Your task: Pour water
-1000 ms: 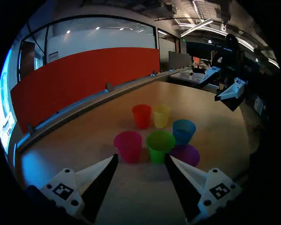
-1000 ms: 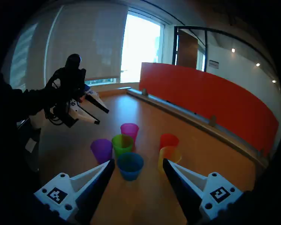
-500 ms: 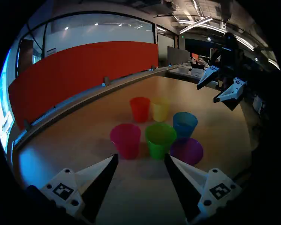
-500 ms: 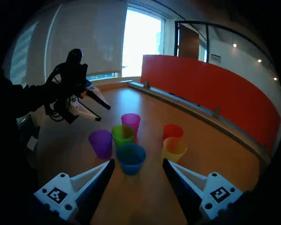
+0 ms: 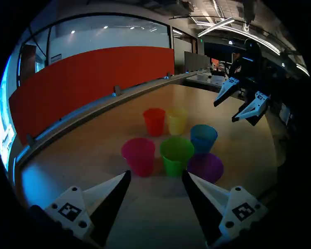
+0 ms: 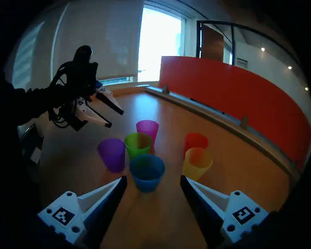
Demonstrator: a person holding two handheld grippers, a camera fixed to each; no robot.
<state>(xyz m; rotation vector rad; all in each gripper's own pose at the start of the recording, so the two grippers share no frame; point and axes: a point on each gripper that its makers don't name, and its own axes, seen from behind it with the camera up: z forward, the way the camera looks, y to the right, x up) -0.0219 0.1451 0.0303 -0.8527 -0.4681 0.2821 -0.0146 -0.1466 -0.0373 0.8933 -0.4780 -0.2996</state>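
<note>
Since a second ago the right claw (image 6: 152, 178) has come closer to the blue cup (image 6: 146, 172), its fingers spread and empty. Left claw (image 5: 155, 173) is also released. On the table (image 5: 93, 141) stand, upright, from left: pink cup (image 5: 139, 155), red cup (image 5: 154, 121), green cup (image 5: 176, 155), yellow cup (image 5: 177, 120), then the blue one, purple cup (image 5: 205, 167). Which holds water, I cannot tell. Claw fingers carry a square marker (image 5: 69, 211).

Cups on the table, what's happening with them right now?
The left hand-held gripper and the right hand-held gripper are both open and empty, held above a wooden table. Six cups stand clustered there: pink cup, green cup, purple cup, blue cup, red cup, yellow cup. Nothing is gripped; pouring hasn't begun.
</note>
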